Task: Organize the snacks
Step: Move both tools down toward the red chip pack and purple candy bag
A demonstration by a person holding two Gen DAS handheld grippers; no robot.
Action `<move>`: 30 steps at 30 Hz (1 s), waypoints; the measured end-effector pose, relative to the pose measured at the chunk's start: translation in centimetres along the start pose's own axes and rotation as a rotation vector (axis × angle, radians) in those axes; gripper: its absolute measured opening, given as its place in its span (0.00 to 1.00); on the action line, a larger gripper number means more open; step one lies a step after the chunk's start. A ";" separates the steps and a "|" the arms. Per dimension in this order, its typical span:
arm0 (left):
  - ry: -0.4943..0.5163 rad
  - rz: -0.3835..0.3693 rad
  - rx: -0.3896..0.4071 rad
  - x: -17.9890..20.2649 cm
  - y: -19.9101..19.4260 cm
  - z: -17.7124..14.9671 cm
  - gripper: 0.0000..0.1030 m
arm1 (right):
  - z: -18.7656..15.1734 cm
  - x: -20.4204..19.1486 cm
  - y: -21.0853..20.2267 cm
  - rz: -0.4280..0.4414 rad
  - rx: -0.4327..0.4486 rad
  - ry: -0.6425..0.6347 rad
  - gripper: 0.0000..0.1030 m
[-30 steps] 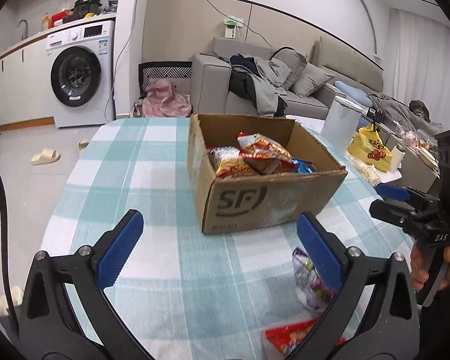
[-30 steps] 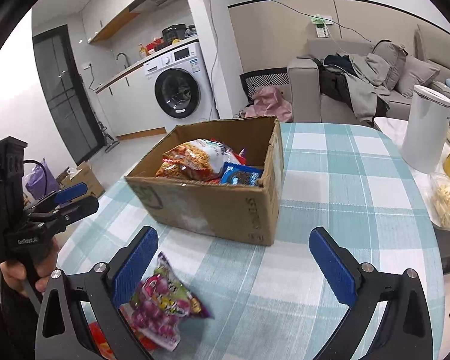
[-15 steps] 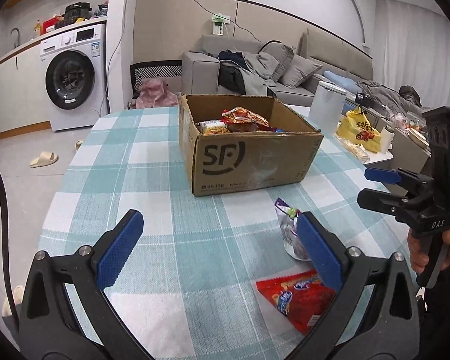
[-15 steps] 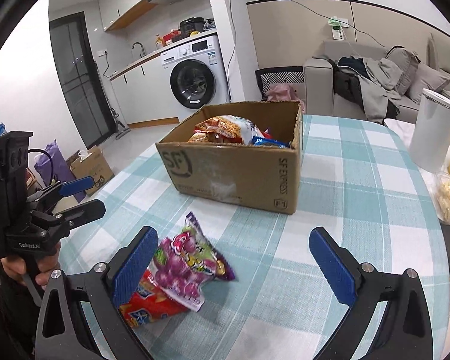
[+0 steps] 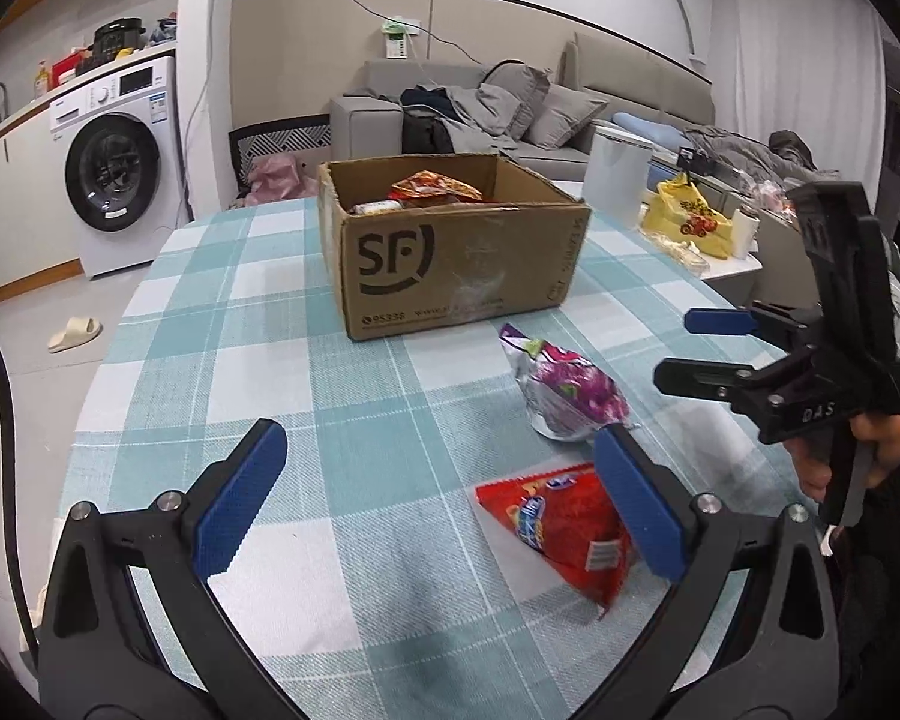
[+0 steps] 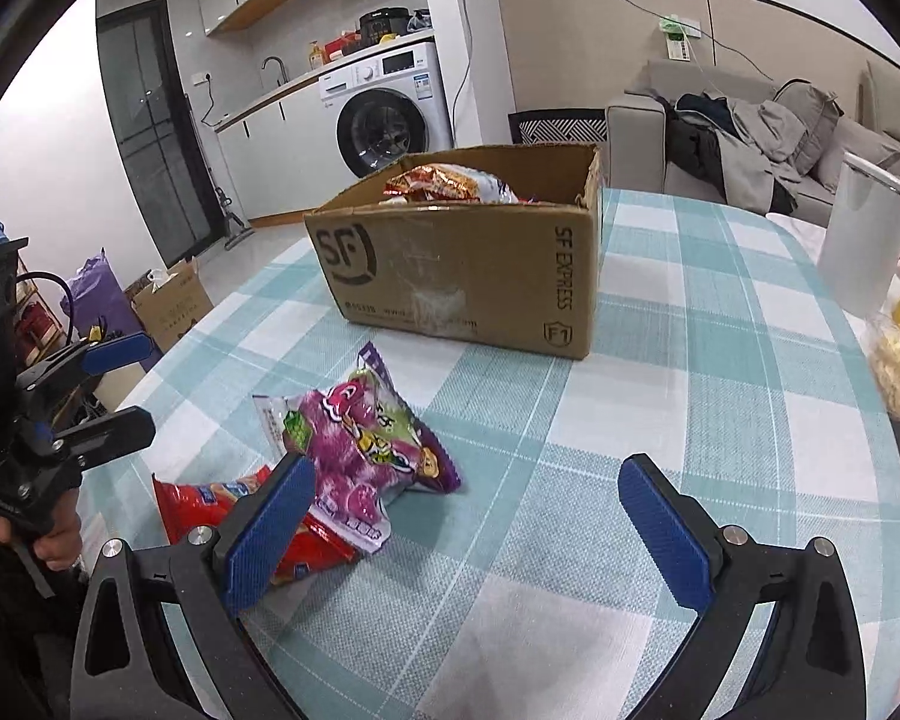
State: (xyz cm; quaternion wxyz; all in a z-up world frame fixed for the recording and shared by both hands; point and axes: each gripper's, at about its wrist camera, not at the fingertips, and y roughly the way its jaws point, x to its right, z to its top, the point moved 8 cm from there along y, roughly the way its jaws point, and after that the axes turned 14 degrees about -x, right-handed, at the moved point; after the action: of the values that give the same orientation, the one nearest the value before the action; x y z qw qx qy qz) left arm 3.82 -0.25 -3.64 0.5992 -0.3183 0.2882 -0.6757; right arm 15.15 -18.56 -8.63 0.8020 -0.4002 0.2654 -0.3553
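- Left wrist view: the left tongs (image 5: 438,495) hang wide apart and empty over the checked table (image 5: 222,372).
- To their right a red snack bag (image 5: 561,525) lies flat, its right edge hidden behind the right-hand blue pad.
- Just beyond it lies a purple snack bag (image 5: 570,387), between the red one and the cardboard box (image 5: 456,258), which holds more packets.
- At the far right the right tongs (image 5: 699,351) hover, spread and empty.
- Right wrist view: the purple bag (image 6: 366,438) overlaps the red one (image 6: 210,501), beside the left blue pad.
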 end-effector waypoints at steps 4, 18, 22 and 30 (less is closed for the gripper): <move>0.001 -0.051 -0.016 0.9 0.4 -0.6 0.99 | -0.4 -0.5 0.3 0.004 -0.009 -0.011 1.00; 0.094 -0.115 -0.131 4.5 3.2 -2.6 0.99 | -0.9 -1.8 1.7 -0.005 -0.055 -0.064 1.00; 0.144 -0.083 -0.178 5.3 4.5 -3.5 0.99 | -0.9 -1.8 2.0 -0.007 -0.063 -0.064 1.00; 0.086 -0.064 -0.197 3.6 5.7 -3.3 0.97 | -0.7 -2.2 2.7 -0.010 -0.078 -0.072 1.00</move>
State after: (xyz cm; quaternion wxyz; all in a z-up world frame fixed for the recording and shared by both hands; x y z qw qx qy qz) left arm 4.54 -4.43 -9.81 0.5305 -0.3555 0.3683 -0.6757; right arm 14.33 -16.01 -10.94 0.7930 -0.4452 0.2480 -0.3338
